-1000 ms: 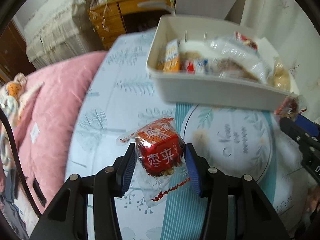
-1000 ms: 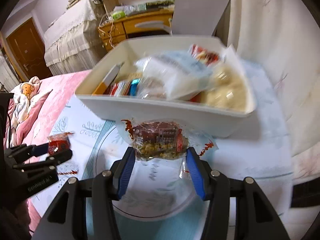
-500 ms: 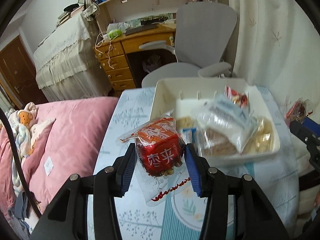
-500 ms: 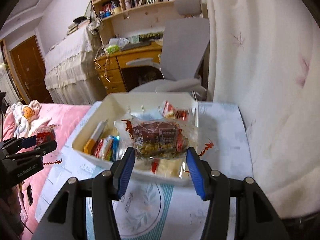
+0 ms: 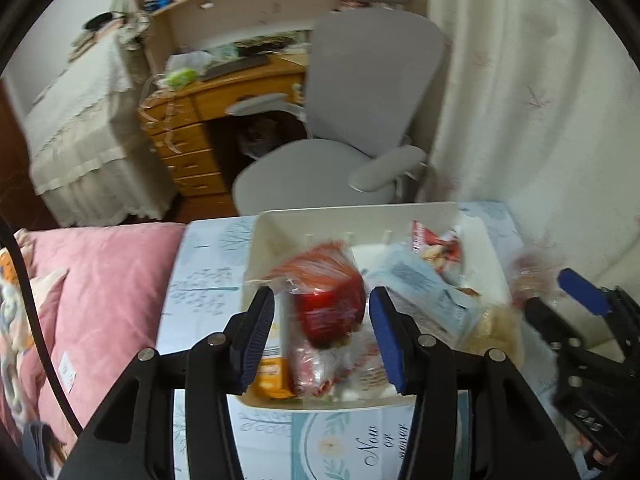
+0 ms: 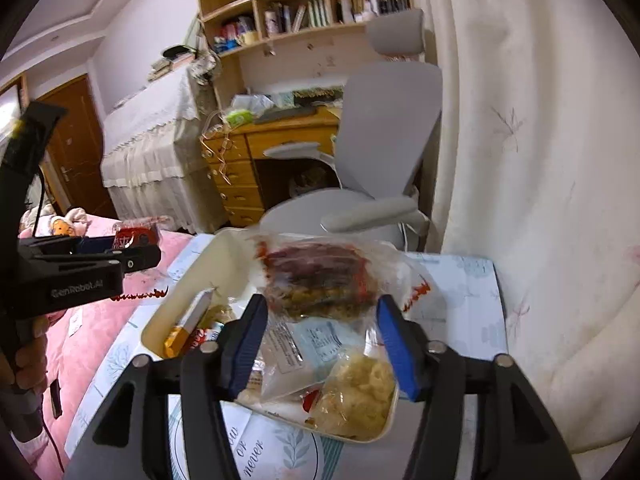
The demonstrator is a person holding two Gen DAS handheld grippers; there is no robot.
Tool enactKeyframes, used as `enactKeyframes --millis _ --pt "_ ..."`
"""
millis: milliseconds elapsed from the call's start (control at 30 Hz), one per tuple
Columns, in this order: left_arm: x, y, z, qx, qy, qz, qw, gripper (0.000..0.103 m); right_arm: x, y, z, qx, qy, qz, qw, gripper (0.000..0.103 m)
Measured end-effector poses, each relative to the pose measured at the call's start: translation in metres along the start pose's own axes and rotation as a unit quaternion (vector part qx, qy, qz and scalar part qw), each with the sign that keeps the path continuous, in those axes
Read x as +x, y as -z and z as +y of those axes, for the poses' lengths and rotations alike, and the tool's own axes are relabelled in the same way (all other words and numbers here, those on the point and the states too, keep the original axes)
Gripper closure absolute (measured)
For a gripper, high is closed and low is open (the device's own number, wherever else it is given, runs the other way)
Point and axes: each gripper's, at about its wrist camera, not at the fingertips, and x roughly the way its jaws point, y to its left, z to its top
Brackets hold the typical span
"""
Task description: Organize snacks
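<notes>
My left gripper point(image 5: 322, 300) hangs over the left part of the white bin point(image 5: 256, 240). Its jaws are opening, and a red snack packet point(image 5: 328, 308) sits blurred and tilted between the blue pads point(image 5: 260, 336) with a slim gap on each side. My right gripper point(image 6: 322, 300) hovers over the bin's point(image 6: 180, 292) right part, jaws also opening. A clear packet of dark red and yellow snacks point(image 6: 316, 276) is blurred just past its pads point(image 6: 394, 344), loose from them. Each gripper shows in the other's view: the right gripper point(image 5: 560, 300) and the left gripper point(image 6: 136, 246).
The bin holds several packets: an orange box point(image 5: 272, 376), a clear bag with a label point(image 5: 424, 292), pale crackers point(image 6: 360, 392). It stands on a patterned tablecloth point(image 5: 208, 280). A pink quilt point(image 5: 104, 280) lies left, a grey office chair point(image 5: 360, 112) and wooden desk point(image 5: 188, 136) behind, a curtain point(image 6: 540, 160) right.
Both grippers rose and moved forward from the table to above the bin. Their jaws have widened, and both packets, held firmly before, are now blurred and loose between the pads.
</notes>
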Motion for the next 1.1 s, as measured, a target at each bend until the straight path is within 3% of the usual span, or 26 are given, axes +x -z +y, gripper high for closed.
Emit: enactKeyframes --millis 67,200,300,500,600,800,933,1100 --pt "-0.002 -0.004 -0.005 0.003 0.003 0.005 1.0 0.025 0.004 0.001 -0.004 0.005 0.014 0.016 1.0 0.039" --pt "-0.01 -0.002 -0.013 0.016 0.007 -0.002 0.9998 0.025 0.001 0.006 -0.015 0.038 0.011 0.039 0.998 0.027" --pt "-0.019 0.008 -0.014 0.022 0.006 0.008 0.9997 0.024 -0.006 0.012 -0.022 0.072 0.01 0.059 0.996 0.025" --pt "-0.054 0.046 -0.006 0.025 0.028 0.015 0.9992 0.021 -0.037 0.033 -0.013 0.11 0.012 0.073 0.991 0.015" --pt "-0.072 0.071 0.003 0.025 0.04 0.021 0.9987 0.021 -0.056 0.05 0.003 0.112 0.024 0.088 0.99 0.006" --pt "-0.128 0.121 0.033 0.024 0.054 0.031 0.9978 0.021 -0.108 0.094 0.053 0.122 0.059 0.122 0.983 0.002" --pt "-0.167 0.146 0.054 0.026 0.042 0.017 0.9987 0.019 -0.141 0.117 0.085 0.141 0.047 0.134 0.98 0.002" --pt "-0.204 0.165 0.07 0.013 0.048 0.029 0.9983 0.018 -0.185 0.12 0.126 0.102 0.015 0.128 0.986 0.0"
